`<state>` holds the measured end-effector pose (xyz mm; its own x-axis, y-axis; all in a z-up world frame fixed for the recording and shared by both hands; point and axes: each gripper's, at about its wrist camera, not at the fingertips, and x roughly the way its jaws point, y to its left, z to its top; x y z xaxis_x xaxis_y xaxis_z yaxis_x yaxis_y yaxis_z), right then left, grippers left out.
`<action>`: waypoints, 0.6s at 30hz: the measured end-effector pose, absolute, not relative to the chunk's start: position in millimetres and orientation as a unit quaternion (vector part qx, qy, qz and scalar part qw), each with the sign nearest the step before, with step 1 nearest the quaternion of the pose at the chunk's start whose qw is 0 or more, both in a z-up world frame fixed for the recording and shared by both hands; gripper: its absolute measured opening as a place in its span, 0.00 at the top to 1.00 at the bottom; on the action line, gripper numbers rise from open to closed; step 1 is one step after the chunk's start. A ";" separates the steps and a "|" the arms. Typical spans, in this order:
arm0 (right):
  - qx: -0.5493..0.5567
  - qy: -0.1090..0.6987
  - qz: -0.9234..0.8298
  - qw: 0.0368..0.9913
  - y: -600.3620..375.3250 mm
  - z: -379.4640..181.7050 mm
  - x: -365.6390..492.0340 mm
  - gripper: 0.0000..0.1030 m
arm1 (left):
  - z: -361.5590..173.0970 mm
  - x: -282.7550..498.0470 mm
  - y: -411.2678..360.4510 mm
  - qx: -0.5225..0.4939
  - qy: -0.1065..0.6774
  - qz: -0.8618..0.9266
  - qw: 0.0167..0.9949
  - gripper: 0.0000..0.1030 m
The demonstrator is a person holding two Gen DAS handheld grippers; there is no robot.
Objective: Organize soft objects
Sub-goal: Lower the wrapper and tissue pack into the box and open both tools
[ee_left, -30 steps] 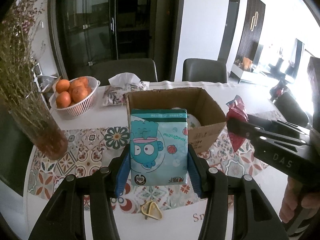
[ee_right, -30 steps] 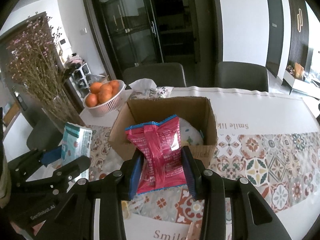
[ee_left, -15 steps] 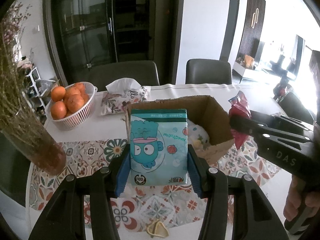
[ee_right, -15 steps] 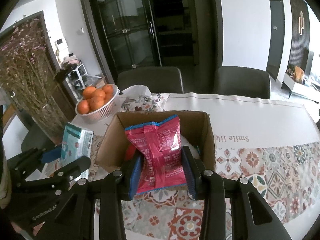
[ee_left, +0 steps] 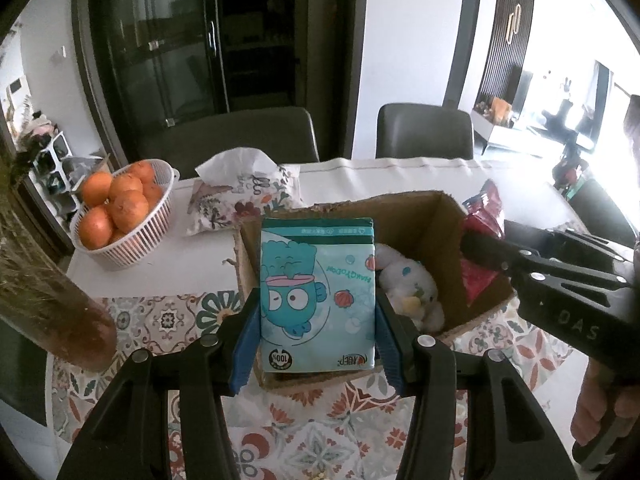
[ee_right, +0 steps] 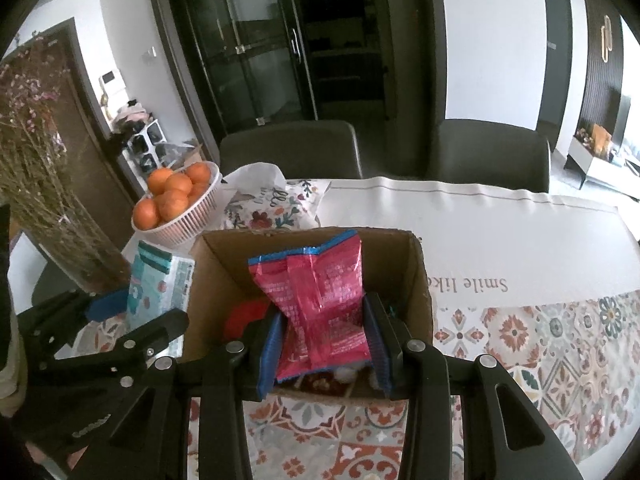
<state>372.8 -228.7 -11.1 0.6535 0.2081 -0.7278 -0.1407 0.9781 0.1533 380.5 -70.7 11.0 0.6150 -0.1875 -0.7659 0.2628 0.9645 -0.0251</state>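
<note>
- Dark glass-door cabinet [ee_left: 208, 36] on the far wall behind the dining table [ee_right: 500, 240]; serves as landmark.
- White wall panel [ee_left: 404, 40] right of the cabinet, dark doorway [ee_right: 554, 52] further right.
- Two dark upholstered chairs [ee_left: 240, 136] [ee_left: 424, 132] in front of the cabinet, pushed to the table's far edge.
- Slatted dark wall panel with gold handle [ee_left: 508, 28] far right of the cabinet.
- Low white sideboard [ee_right: 600, 164] below that panel; strong daylight there, overexposed.
- Small white shelf unit [ee_right: 146, 146] left of the cabinet, cluttered.
- Wall intercom [ee_right: 112, 80] on the white wall left of the cabinet.
- Patterned tile-print table cover [ee_right: 540, 340] nearer, plain white strip beyond.
</note>
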 end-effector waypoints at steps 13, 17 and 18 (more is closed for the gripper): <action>0.042 0.412 0.076 0.907 -236.1 -16.4 378.5 0.39 | 4.0 384.0 -75.4 0.057 0.429 -0.119 0.894 0.37; 0.043 0.413 0.069 0.907 -236.6 -13.2 371.5 0.39 | 8.0 376.4 -72.8 0.056 0.427 -0.114 0.895 0.37; 0.042 0.412 0.066 0.908 -236.2 -12.2 368.5 0.39 | 9.6 372.5 -71.4 0.054 0.425 -0.114 0.896 0.37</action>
